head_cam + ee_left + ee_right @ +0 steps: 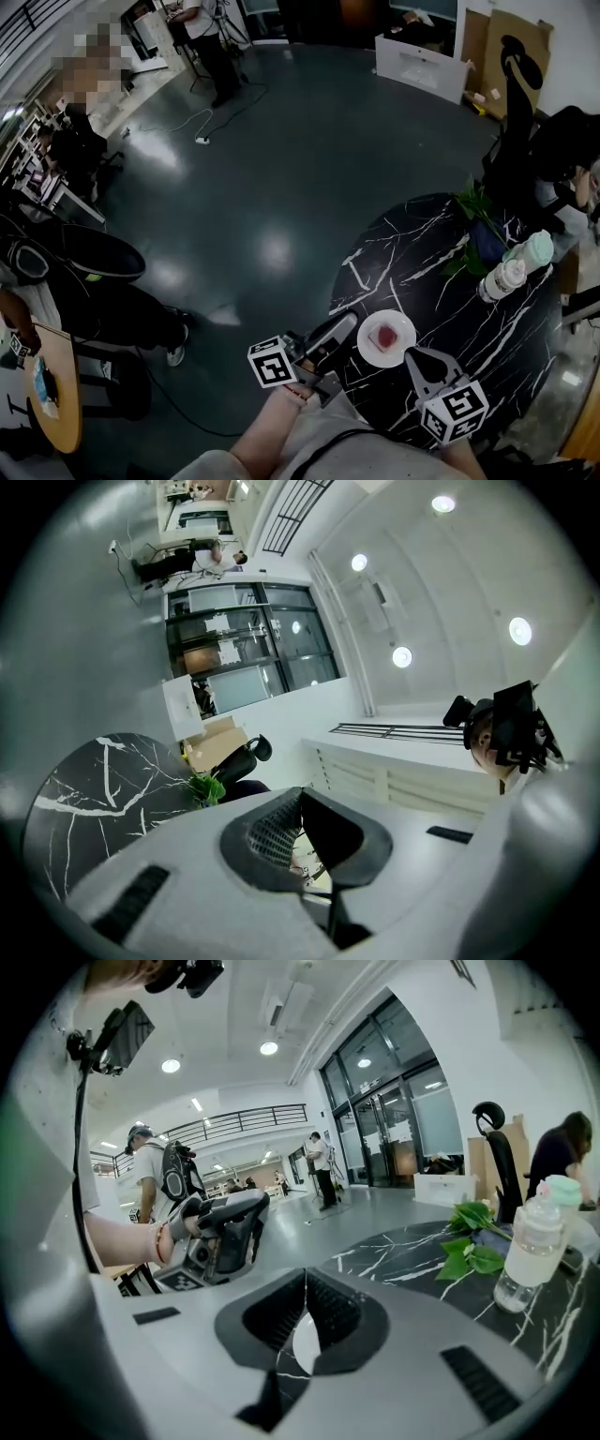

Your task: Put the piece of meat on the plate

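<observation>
The piece of meat (387,335) already lies on the white plate (367,351), at the lower middle of the head view, near the front edge of the black marble bench (441,272). The left gripper (345,322) has its jaws closed on nothing, just left of the plate. The right gripper (413,354) is also closed and empty, just right of it. I judge that the placing is done. What remains is to take both grippers away without touching the rim, because the plate stands close to the bench edge. No brand or writing can be read. The marker cubes show only square patterns, and the label on the bottle (501,278) is too small.
</observation>
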Tool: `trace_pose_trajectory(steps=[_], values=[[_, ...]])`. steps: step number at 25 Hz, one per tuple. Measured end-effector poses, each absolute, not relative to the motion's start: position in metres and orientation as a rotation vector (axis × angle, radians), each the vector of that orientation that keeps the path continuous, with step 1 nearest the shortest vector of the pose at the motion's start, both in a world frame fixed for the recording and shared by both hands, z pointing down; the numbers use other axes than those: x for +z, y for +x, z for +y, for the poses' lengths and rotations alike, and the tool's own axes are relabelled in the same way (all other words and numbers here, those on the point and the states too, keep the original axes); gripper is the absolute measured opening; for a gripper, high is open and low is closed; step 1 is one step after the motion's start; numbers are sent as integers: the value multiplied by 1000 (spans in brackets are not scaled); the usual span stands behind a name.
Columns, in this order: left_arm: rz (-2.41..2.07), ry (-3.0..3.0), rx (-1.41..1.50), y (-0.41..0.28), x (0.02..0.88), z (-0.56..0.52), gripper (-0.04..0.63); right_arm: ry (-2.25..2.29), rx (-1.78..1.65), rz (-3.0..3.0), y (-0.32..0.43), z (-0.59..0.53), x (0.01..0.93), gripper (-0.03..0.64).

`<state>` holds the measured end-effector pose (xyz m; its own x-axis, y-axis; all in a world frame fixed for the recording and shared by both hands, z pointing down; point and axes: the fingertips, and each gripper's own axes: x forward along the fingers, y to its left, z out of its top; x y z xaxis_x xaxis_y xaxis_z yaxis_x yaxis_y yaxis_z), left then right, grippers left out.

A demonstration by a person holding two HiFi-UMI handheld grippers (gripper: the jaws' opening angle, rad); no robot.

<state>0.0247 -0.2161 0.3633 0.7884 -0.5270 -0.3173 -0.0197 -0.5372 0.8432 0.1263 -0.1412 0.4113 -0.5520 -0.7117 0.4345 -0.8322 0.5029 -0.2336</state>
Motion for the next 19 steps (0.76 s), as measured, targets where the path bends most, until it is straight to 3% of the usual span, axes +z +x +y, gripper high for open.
trace_pose_trajectory(steps=[19], values=[[-446,2059,-671,26,361,-215,11,1329,622,-2473,139,-138,407,15]])
